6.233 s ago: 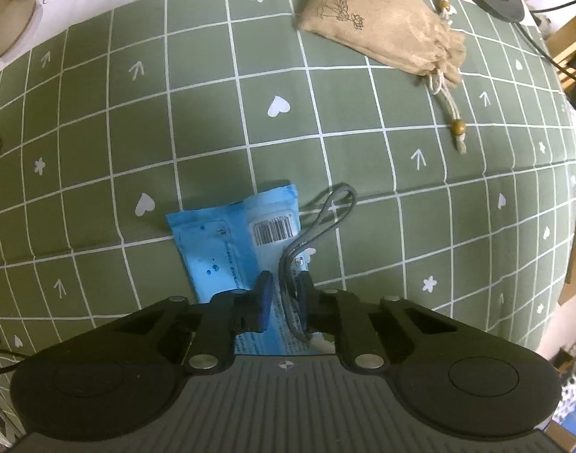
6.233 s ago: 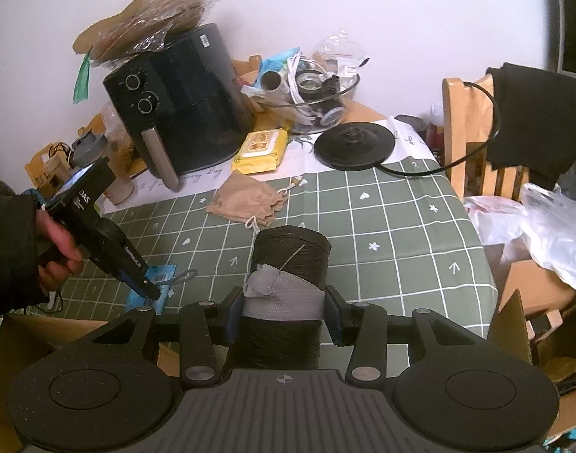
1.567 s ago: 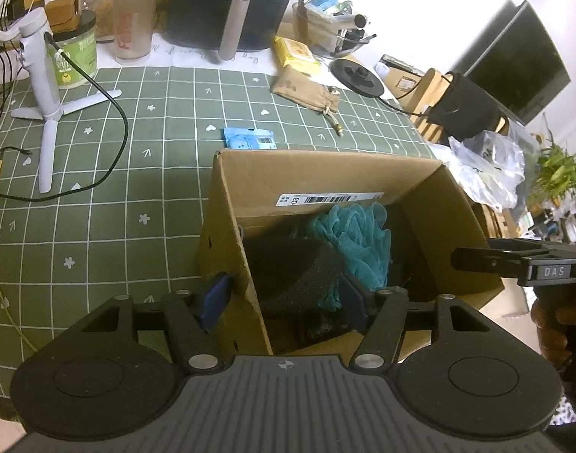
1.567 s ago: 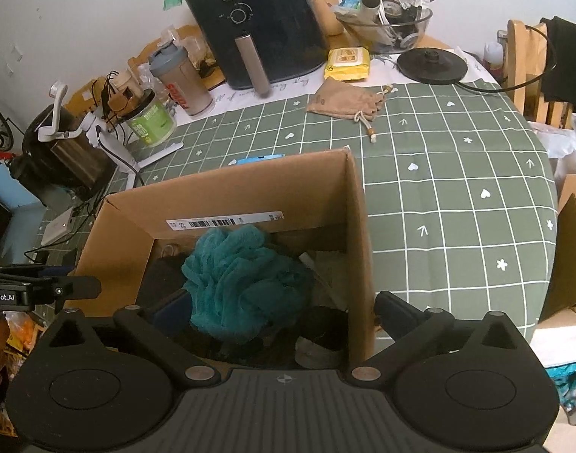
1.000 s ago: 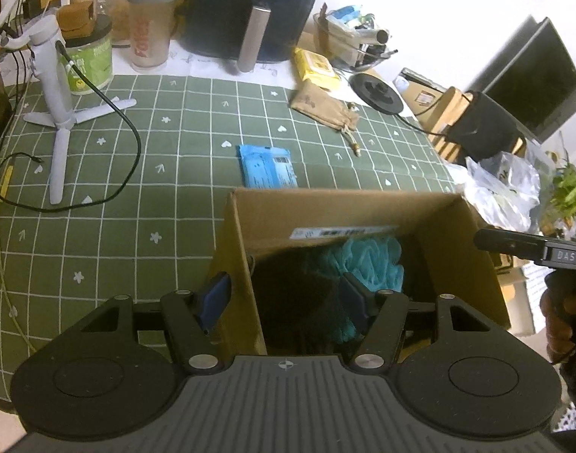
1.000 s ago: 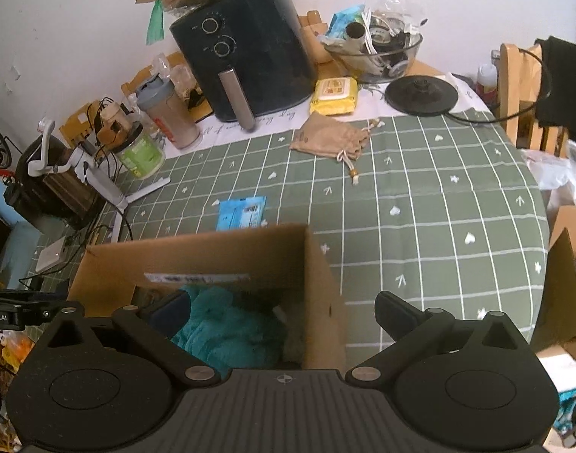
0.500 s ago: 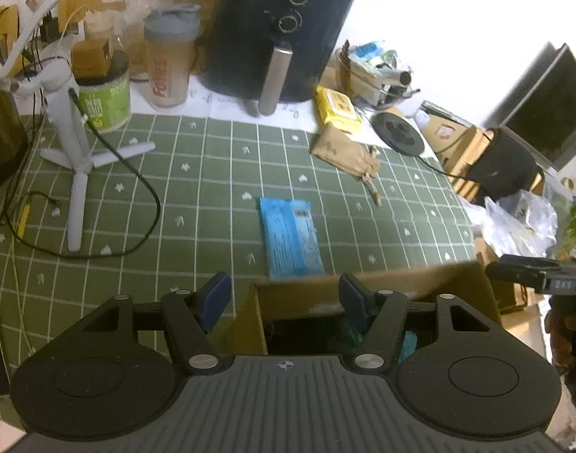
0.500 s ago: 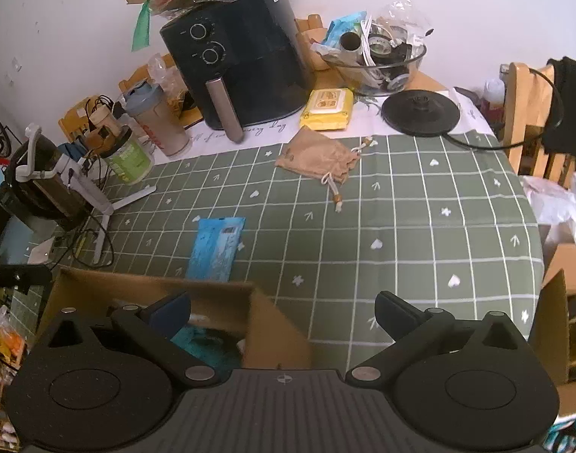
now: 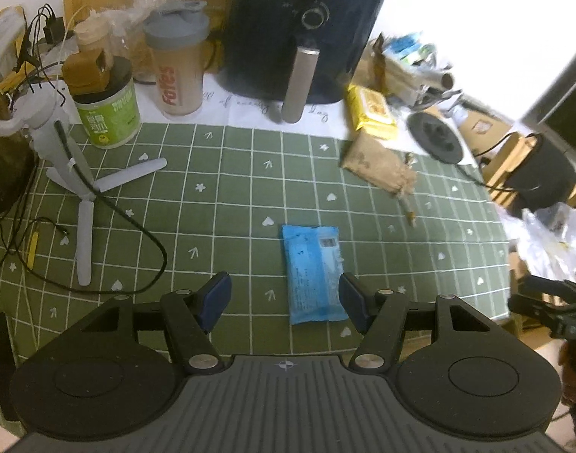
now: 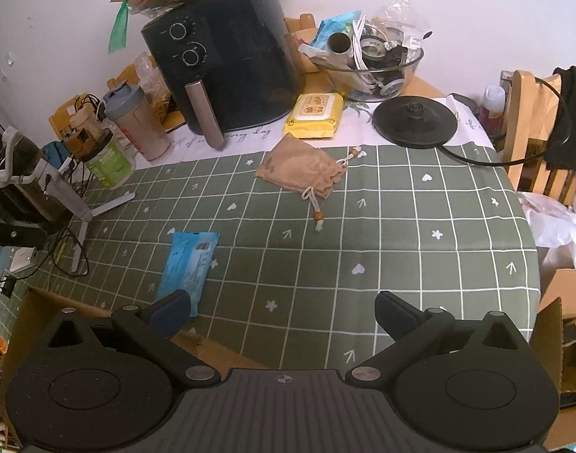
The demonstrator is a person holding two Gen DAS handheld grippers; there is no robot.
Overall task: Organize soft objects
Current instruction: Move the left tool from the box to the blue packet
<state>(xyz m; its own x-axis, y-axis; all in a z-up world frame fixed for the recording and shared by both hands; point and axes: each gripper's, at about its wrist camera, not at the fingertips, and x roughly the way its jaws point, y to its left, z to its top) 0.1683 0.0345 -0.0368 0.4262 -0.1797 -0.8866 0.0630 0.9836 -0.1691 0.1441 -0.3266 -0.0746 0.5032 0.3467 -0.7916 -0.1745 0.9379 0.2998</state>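
Green grid tablecloth [image 9: 220, 196] holds tan drawstring pouch [image 10: 299, 170] far right, blue wipes pack [image 9: 312, 271] near centre. Left gripper [image 9: 284, 298] and right gripper [image 10: 280, 311] both released, empty. Straddle pack's short width, clamp gently.

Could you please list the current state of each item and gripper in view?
Left gripper: open, empty.
Right gripper: open, empty.
Blue packet: flat on the tablecloth.
Tan drawstring pouch: lying flat, cords loose.
Shaker bottle: upright, lid on.
Green jar: upright.
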